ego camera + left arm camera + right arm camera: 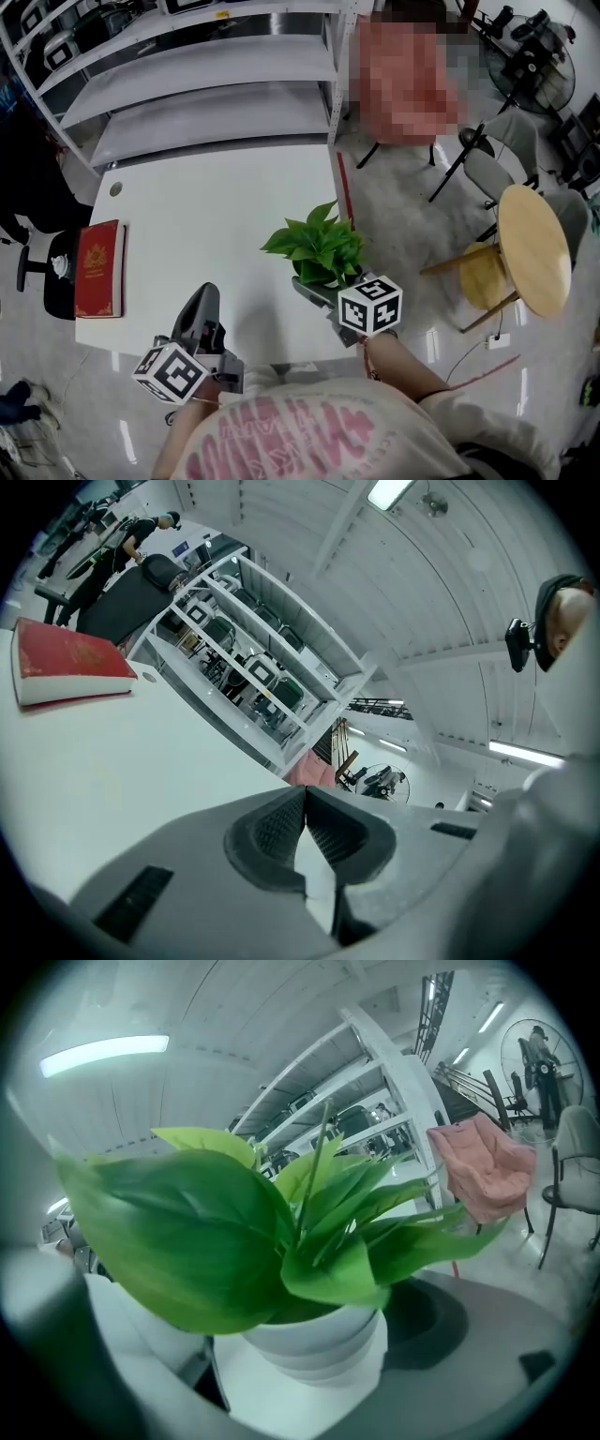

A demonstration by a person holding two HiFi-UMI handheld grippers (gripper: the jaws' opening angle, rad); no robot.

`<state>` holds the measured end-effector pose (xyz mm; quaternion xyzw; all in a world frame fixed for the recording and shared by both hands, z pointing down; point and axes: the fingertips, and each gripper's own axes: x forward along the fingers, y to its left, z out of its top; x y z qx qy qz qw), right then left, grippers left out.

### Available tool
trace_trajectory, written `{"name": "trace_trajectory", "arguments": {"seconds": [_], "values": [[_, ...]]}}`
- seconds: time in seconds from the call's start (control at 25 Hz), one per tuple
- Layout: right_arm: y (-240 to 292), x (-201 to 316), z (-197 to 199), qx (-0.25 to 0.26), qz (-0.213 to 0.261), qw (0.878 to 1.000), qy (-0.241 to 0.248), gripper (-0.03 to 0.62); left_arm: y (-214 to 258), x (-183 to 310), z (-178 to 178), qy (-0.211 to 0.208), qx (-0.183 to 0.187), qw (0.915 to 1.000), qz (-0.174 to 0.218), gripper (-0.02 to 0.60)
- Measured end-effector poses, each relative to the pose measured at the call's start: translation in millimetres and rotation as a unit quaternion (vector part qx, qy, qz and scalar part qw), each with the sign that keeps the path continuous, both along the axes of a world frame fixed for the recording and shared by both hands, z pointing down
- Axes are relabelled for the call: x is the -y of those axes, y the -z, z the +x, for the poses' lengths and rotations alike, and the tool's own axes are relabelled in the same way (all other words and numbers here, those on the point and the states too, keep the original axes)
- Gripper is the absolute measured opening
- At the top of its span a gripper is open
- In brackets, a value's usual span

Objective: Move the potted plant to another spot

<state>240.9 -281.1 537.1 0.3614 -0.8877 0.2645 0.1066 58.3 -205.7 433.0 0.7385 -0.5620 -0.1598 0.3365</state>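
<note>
You have one potted plant (pixel 317 251) here: a small round white pot with shallow horizontal ribs on its smooth wall, and a bunch of broad, pointed, glossy green leaves that spread wider than the pot. It stands at the near right part of the flat white bench (pixel 216 206), close to the right edge. Your right gripper (pixel 323 286) comes to it from the near side. In the right gripper view the pot sits between the two grey jaws, which are closed against its wall, and the dark padded face of one jaw touches the ribbed side. The big leaves hide most of the pot's rim. Your left gripper (pixel 203 305) is over the near edge of the bench, well apart from the plant. Its two grey jaws are together, the ribbed dark pads meet at the tips, and nothing is between them. Each gripper carries one cube with black and white square markers, so there are two cubes. One hard red book (pixel 98 269) with a gold emblem on the cover lies flat at the left edge of the bench, far from the plant. Behind the bench is one white metal shelf rack (pixel 197 84) with flat boards. On the grey shiny floor at the right stands one round pale wooden table (pixel 532 246).
</note>
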Motion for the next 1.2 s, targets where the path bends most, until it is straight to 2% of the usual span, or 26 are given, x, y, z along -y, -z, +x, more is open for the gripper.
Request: {"name": "trace_trajectory", "arguments": {"seconds": [0.88, 1.2], "values": [[-5.8, -8.5, -0.6, -0.035, 0.02, 0.999, 0.019, 0.532, 4.3, -16.8, -2.9, 0.028, -0.009, 0.9995, 0.008, 0.005], [-8.2, -11.4, -1.0, -0.066, 0.039, 0.996, 0.042, 0.532, 5.5, -18.8, 1.7, 0.037, -0.009, 0.9993, 0.009, 0.005]]}}
